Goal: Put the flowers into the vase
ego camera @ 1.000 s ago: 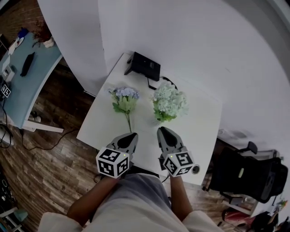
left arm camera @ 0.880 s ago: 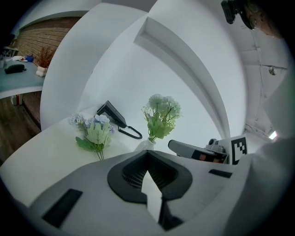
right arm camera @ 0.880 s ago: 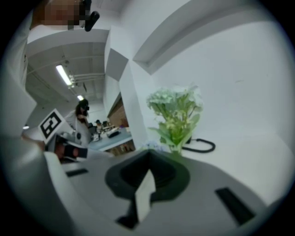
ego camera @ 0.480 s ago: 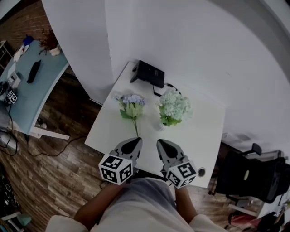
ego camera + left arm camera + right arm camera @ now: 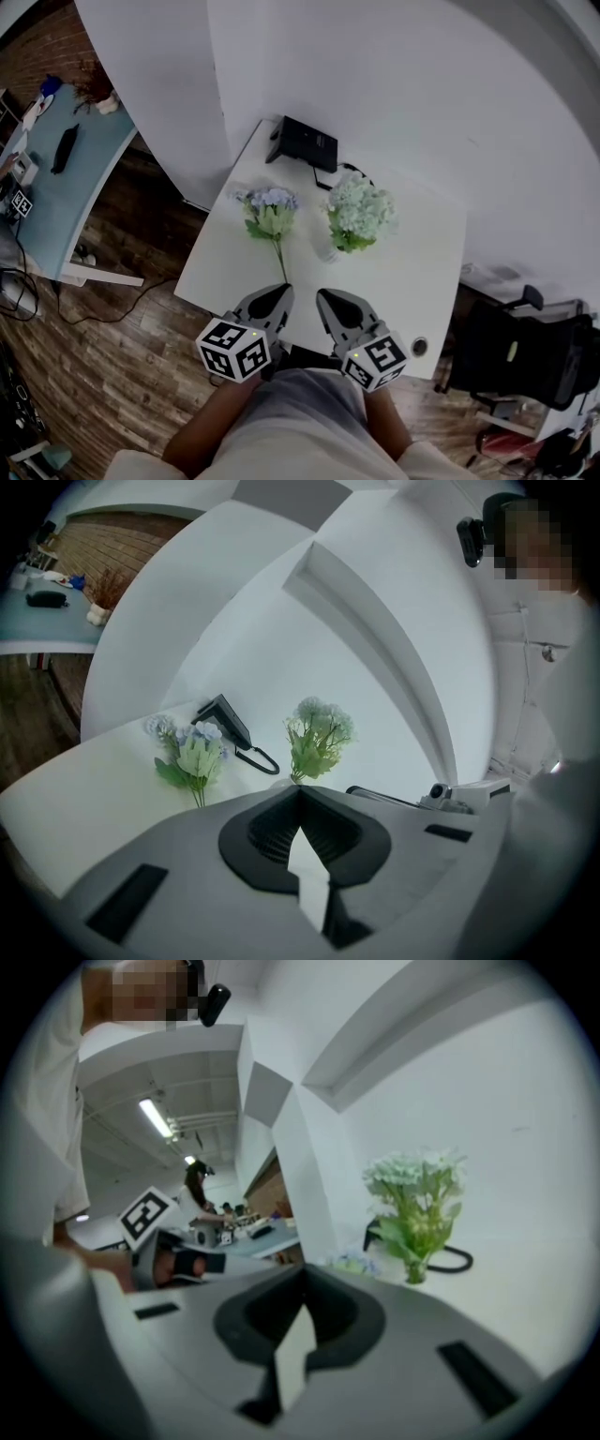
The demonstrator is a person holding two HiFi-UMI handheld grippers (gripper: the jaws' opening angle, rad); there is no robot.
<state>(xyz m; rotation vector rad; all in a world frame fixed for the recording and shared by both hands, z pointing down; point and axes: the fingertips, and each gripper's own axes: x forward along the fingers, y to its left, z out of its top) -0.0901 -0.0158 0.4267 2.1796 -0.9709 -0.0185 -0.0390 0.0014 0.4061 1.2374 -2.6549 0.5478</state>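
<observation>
A bunch of blue flowers [image 5: 270,210] lies flat on the white table [image 5: 412,272], its stem pointing toward me. A white-green bunch [image 5: 359,210] stands upright in a small pale vase [image 5: 328,251]. My left gripper [image 5: 281,292] is shut and empty at the near edge, its tip just short of the blue bunch's stem end. My right gripper [image 5: 324,298] is also shut and empty, a little nearer than the vase. The left gripper view shows the blue flowers [image 5: 192,752] left and the white-green bunch [image 5: 319,731] ahead. The right gripper view shows the white-green bunch [image 5: 412,1194].
A black device [image 5: 305,143] with a looped cable sits at the table's far edge by a white wall. A black office chair [image 5: 525,352] stands to the right. A blue desk [image 5: 56,178] with small items stands at the left, on wooden floor.
My right gripper has drawn back from the vase toward the table's near edge. The left gripper has stayed near the blue bunch's stem end.
</observation>
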